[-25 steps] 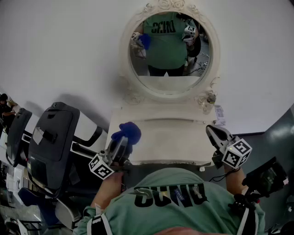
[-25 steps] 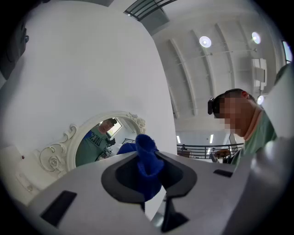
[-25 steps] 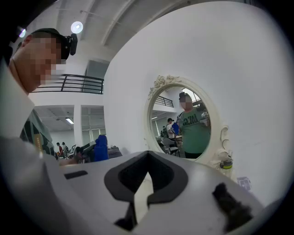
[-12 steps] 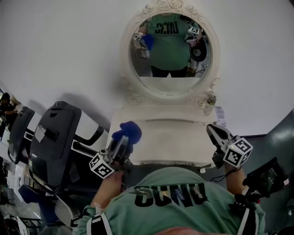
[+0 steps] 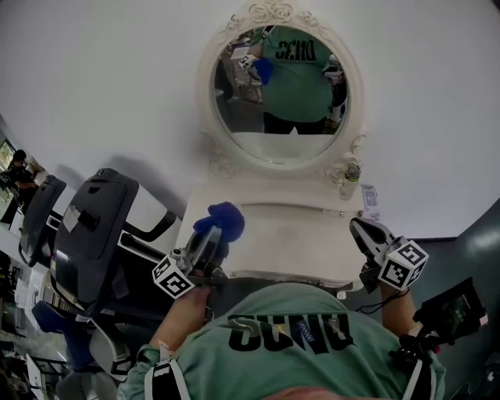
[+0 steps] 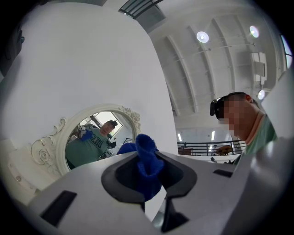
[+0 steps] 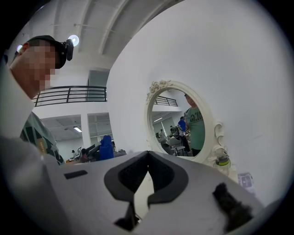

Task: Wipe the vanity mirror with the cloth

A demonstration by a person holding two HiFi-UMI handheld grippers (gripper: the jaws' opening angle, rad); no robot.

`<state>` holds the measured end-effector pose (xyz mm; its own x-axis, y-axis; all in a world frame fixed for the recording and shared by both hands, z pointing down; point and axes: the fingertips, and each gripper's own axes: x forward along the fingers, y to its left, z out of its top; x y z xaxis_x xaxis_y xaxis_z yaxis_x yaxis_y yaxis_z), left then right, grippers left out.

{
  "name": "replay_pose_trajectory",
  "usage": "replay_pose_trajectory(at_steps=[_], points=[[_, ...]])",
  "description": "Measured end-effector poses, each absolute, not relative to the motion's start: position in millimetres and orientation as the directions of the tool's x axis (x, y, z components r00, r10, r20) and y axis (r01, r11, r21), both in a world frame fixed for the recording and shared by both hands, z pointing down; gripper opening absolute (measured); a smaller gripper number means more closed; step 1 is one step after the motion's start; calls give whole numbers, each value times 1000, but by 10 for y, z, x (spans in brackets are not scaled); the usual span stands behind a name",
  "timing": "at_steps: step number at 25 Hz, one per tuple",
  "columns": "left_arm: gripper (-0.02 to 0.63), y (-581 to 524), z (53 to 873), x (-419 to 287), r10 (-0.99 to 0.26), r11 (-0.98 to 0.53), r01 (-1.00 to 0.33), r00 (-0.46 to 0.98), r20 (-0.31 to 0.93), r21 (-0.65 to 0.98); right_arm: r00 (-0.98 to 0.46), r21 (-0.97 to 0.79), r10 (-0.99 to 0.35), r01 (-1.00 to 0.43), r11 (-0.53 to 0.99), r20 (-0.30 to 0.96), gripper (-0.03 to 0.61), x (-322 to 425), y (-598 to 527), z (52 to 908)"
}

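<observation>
1. White wall (image 5: 94,78) fills the background; a cream vanity table (image 5: 289,242) stands against it, right in front of the person in a green T-shirt (image 5: 289,336)
2. A dark grey exercise machine (image 5: 94,226) stands just beside the table on its left
3. The oval vanity mirror (image 5: 281,144) sits upright at the back of the table in a carved white frame (image 5: 269,12); its glass reflects the green shirt and both raised tools
4. The left gripper (image 5: 208,239) hovers over the table's front left corner, well short of the mirror, pointing toward it. Its jaws are clamped on the blue cloth (image 6: 147,158), which bunches up out of them and above their tips
5. The right gripper (image 5: 358,226) hangs over the table's front right corner. In the right gripper view its jaws are pressed together at the tips with nothing between them
6. The cloth is apart from the glass, held up in the air above the tabletop
7. A small bottle (image 7: 222,160) with a yellow-green band stands at the mirror's lower right, close to the frame, with a small printed card (image 5: 369,195) just beside it
</observation>
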<state>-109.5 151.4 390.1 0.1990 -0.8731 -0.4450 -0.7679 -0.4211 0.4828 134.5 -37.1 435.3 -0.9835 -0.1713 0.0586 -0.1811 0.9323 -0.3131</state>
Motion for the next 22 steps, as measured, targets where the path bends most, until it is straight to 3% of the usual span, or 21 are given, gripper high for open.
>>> replay_pose_trajectory(at_steps=[12,22], points=[[89,1379,4032,-795,-892,-373,-777,151,-425,507,-997,-297,-9,-33,954,81,12,1230,-422,4542],[89,1144,4247,-2044,-868,-447,-725,208,-452,524,-990,-266,-53,-85,960,128,12,2,-395,4573]])
